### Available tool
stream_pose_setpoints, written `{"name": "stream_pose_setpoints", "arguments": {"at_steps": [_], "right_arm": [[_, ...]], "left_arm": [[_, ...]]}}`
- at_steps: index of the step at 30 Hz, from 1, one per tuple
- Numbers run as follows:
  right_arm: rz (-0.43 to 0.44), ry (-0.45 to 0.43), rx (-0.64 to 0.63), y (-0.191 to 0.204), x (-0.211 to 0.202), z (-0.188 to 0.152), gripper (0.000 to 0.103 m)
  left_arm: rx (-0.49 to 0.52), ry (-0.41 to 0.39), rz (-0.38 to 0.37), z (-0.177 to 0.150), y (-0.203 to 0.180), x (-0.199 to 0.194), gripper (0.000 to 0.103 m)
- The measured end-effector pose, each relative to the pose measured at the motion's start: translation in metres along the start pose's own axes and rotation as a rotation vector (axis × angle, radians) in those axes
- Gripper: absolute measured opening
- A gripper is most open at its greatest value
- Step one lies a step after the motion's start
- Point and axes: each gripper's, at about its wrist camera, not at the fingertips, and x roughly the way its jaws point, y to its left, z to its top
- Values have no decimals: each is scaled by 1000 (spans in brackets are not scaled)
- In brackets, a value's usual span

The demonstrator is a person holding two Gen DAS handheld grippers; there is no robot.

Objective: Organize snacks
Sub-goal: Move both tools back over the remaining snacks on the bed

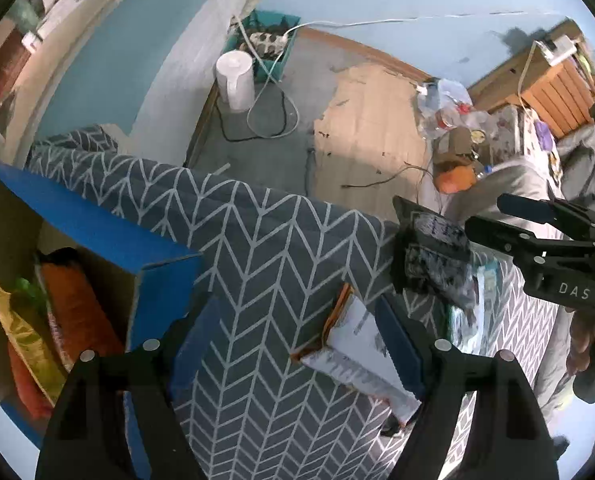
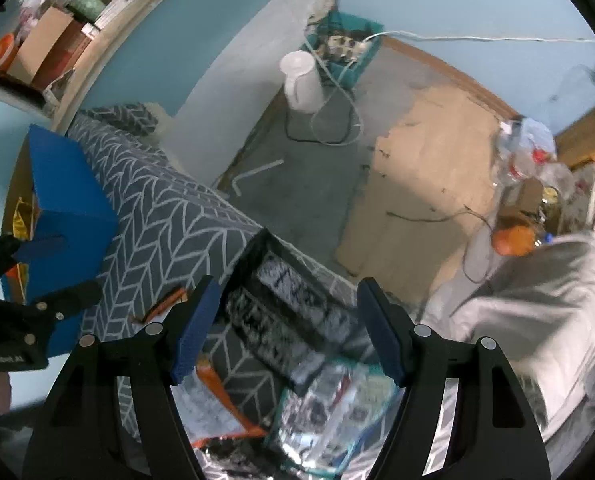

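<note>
Both grippers point down over the chevron-cloth table point(image 1: 265, 240), jaws apart, nothing between them. Left gripper point(image 1: 297, 344) hangs above orange-edged snack pouch point(image 1: 357, 344) – light, crinkly, slippery; probably best pinched at a sealed edge. Right gripper point(image 2: 289, 328) is over dark packet point(image 2: 281, 312). Blue box point(image 1: 109, 240) w/ bagged snacks sits left.

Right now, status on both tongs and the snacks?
Left tongs open over orange-edged packet. Right tongs open over black packet. Blue box already holds snacks. Nothing in the way.

Snack packets point(image 1: 357, 356) flat (box point(image 1: 97, 236) beside)
</note>
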Motion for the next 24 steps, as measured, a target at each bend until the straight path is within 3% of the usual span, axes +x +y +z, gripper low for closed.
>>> {"name": "stream_pose_setpoints", "arguments": {"at_steps": [6, 8, 12, 17, 24], "right_arm": [[50, 62, -16, -7, 29, 16, 72], [74, 75, -16, -9, 35, 16, 72], [125, 108, -28, -11, 42, 11, 72], [145, 131, -40, -7, 43, 1, 72], [110, 132, -109, 14, 36, -20, 72]], "left_arm": [[-43, 23, 26, 10, -2, 21, 81], [-38, 13, 33, 10, -7, 24, 88], [-31, 31, 28, 9, -14, 32, 88], [-66, 63, 19, 5, -13, 41, 88], [-125, 108, -2, -18, 2, 49, 88]]}}
